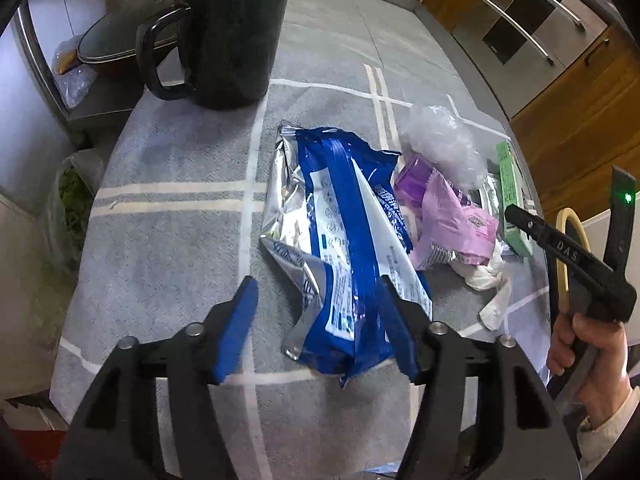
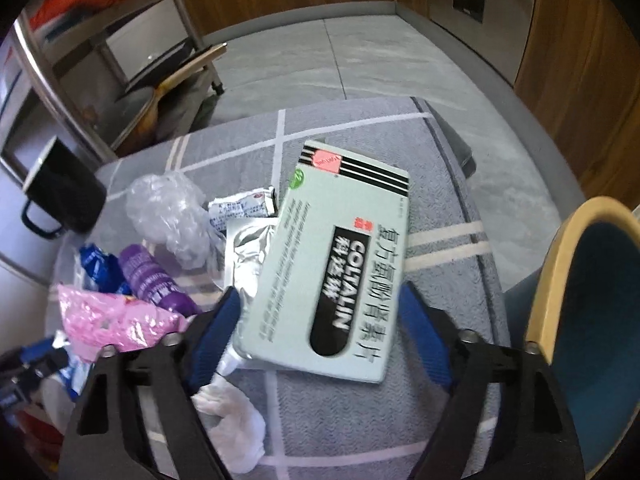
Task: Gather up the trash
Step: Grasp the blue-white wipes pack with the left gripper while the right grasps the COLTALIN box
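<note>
A blue and silver foil wrapper (image 1: 344,240) lies on the grey checked tablecloth (image 1: 172,216). My left gripper (image 1: 320,300) is open, its blue fingers either side of the wrapper's near end. Right of it lie a pink and purple wrapper (image 1: 452,216), crumpled clear plastic (image 1: 444,144), a white tissue (image 1: 488,276) and a pale green medicine box (image 1: 512,196). In the right wrist view my right gripper (image 2: 320,312) is open around the near end of the medicine box (image 2: 340,264). The tissue (image 2: 236,420) lies below its left finger.
A dark mug (image 1: 228,32) stands at the table's far left, also seen in the right wrist view (image 2: 60,196). A small silver wrapper (image 2: 244,208) lies beyond the box. A wooden chair with a blue seat (image 2: 592,320) stands at the right. A metal shelf rack (image 2: 100,60) stands behind.
</note>
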Demonstrator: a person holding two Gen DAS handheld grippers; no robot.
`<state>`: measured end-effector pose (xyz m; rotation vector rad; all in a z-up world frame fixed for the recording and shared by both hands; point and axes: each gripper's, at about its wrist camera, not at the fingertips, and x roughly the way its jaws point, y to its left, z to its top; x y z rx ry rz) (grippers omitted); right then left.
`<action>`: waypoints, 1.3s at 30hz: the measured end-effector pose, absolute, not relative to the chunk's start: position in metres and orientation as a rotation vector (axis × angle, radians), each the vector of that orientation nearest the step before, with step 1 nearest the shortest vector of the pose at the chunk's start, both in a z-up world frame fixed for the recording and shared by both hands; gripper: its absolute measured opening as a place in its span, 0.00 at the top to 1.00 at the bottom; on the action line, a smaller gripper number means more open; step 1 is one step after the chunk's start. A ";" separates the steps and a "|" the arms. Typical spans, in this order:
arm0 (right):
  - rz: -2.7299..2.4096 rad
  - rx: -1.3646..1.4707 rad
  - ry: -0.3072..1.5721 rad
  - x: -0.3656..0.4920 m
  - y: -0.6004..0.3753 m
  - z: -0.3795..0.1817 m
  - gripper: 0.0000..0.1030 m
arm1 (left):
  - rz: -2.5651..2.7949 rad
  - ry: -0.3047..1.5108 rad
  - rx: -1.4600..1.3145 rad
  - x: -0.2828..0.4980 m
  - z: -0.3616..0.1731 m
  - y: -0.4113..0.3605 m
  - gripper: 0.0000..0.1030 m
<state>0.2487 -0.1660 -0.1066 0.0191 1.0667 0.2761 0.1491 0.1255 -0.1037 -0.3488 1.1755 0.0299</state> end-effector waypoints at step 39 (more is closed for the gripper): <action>0.300 0.151 1.099 0.266 -0.189 -0.119 0.25 | 0.011 0.884 -0.235 0.132 0.003 0.098 0.91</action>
